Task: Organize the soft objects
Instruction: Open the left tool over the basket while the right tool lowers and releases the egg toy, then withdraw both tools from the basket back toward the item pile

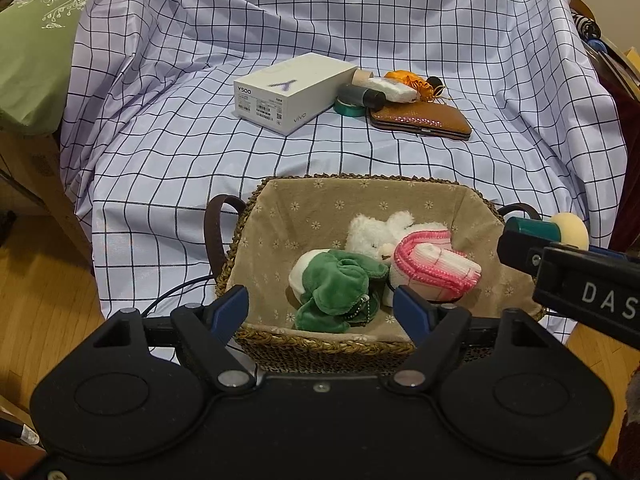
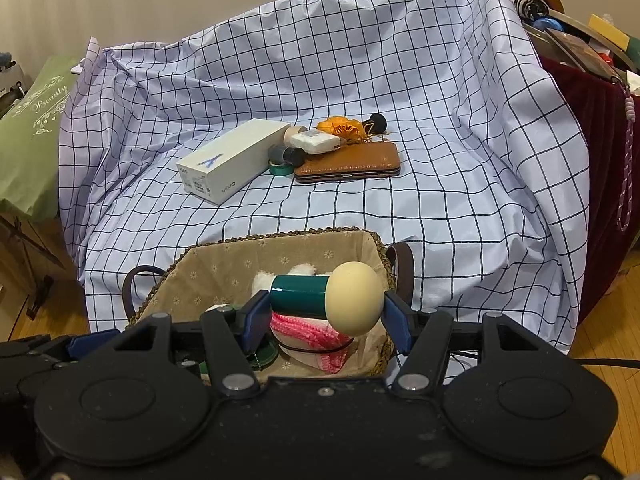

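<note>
The left tool (image 1: 322, 306) hung over the near rim of the woven basket (image 1: 320, 346), its blue fingers (image 1: 232, 308) spread well apart with nothing pressed between them; the green plush toy (image 1: 338, 292) lay below the gap, inside the basket. Beside it in the same fabric-lined basket sat a pink-and-white knitted piece (image 1: 434, 266) and, behind both, a white fluffy toy (image 1: 380, 232). The right tool (image 2: 324, 314) was held above the same basket, clamped endwise on a sponge applicator (image 2: 326, 296), one pad on its dark green handle end and the other on the cream, rounded sponge head, so that it lay crosswise between the fingers. In the left wrist view that applicator showed at the right edge, just past the basket's far right corner. The basket stood on a seat draped in a checked lilac cloth (image 1: 200, 140). Farther back on the cloth lay a white phone box (image 1: 288, 92), and just beside it a cluster: a brown wallet (image 1: 424, 120), a roll of green tape (image 1: 348, 108), a white packet (image 1: 392, 89) and an orange pouch (image 1: 408, 79)
</note>
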Demonstrator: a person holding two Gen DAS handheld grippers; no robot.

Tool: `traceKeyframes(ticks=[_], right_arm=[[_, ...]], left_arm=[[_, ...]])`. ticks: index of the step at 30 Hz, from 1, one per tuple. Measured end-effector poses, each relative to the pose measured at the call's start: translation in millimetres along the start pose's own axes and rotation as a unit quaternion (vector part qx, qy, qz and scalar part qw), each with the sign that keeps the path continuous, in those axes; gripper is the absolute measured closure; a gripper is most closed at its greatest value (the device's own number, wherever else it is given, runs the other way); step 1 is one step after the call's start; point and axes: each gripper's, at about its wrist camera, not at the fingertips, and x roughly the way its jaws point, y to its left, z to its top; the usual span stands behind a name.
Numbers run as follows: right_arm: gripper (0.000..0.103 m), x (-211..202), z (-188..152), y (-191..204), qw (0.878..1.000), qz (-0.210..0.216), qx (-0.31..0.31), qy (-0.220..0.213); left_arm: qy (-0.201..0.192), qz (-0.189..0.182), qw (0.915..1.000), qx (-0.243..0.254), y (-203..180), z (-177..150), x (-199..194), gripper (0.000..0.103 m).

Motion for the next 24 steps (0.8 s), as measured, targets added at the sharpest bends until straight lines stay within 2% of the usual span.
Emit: traceKeyframes(ticks=[6,9,24], right_arm=[[0.043,-0.1,0.4,0.0,1.0,0.001,0.001,0.001],[0.038,-0.5,0.7,0.1,1.0,0.002,0.0,0.001],[0.038,1.2,0.7,-1.3,1.0,0.001,0.0,0.003]], left_arm=[[0.0,0.0,1.0,0.0,0.1,0.0,0.0,0.028],[0.0,0.0,1.0,0.0,0.1,0.0,-0.1,0.028],[0.0,0.0,1.0,0.0,0.3,0.1,-0.1,0.028]])
